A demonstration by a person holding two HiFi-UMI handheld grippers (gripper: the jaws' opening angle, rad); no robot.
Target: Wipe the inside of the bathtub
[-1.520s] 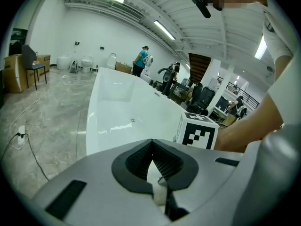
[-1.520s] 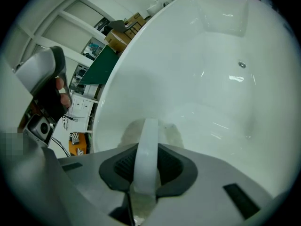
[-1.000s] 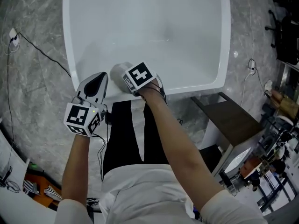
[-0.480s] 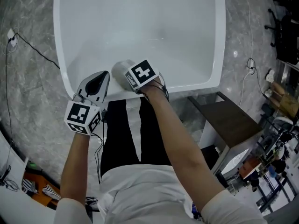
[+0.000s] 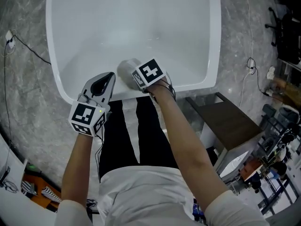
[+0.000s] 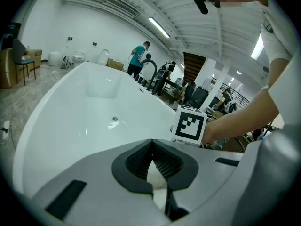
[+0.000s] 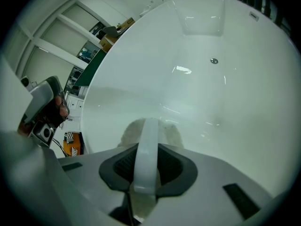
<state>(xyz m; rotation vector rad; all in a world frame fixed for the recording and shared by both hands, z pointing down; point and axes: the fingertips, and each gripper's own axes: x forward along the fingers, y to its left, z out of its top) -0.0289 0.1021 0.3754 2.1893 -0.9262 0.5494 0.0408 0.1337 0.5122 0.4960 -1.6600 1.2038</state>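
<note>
- Bathtub point(image 5: 214, 41), white, is lying below the person.
- Right gripper point(image 5: 126, 70) is clamping a white handle point(image 7: 146, 154); its pad point(image 7: 129, 132) is resting against the near inner wall.
- Left gripper point(image 6: 152, 142) is hovering at the near rim, jaws closed on nothing.

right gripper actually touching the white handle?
Touching. The right gripper view shows the right gripper with both jaw pads closed against the white handle, with no gap on either side.
</note>
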